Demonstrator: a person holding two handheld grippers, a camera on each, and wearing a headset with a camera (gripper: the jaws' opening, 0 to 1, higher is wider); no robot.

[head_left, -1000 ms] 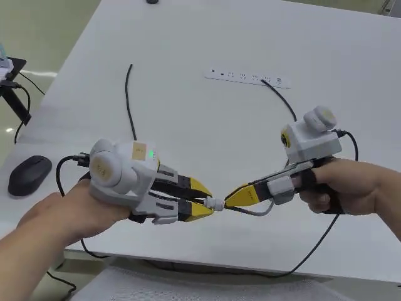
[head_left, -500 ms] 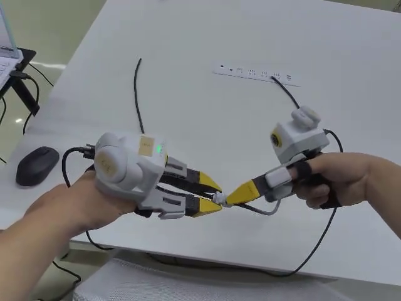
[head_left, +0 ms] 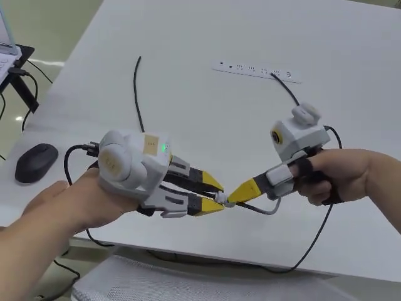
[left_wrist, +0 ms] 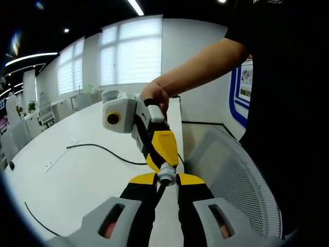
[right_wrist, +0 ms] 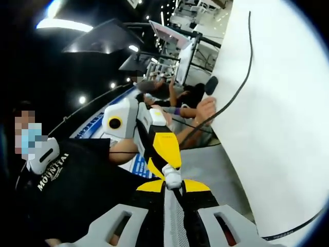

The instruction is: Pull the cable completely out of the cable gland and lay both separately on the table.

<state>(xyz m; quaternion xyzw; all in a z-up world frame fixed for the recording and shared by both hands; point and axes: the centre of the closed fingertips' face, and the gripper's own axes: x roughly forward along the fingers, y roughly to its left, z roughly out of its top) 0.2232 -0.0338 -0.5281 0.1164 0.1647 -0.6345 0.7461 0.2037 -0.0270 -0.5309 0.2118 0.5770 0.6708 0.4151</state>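
Cable gland [head_left: 220, 199]: small white fitting, held in the air above the near edge of the table [head_left: 207, 119], between the two gripper tips.
Cable [head_left: 267, 211]: short and grey, not yet pulled out of the gland; it is seen looping down and to the right below the right gripper.
Left gripper [head_left: 213, 197]: yellow-tipped fingers are pressed together on the cable gland.
Right gripper [head_left: 237, 195]: fingers are closed, pinching the cable just beside the gland, tip to tip with the left gripper.
Farther back on the table: a black cord [head_left: 135, 94], a white power strip [head_left: 255, 71] and a dark mouse [head_left: 36, 162].
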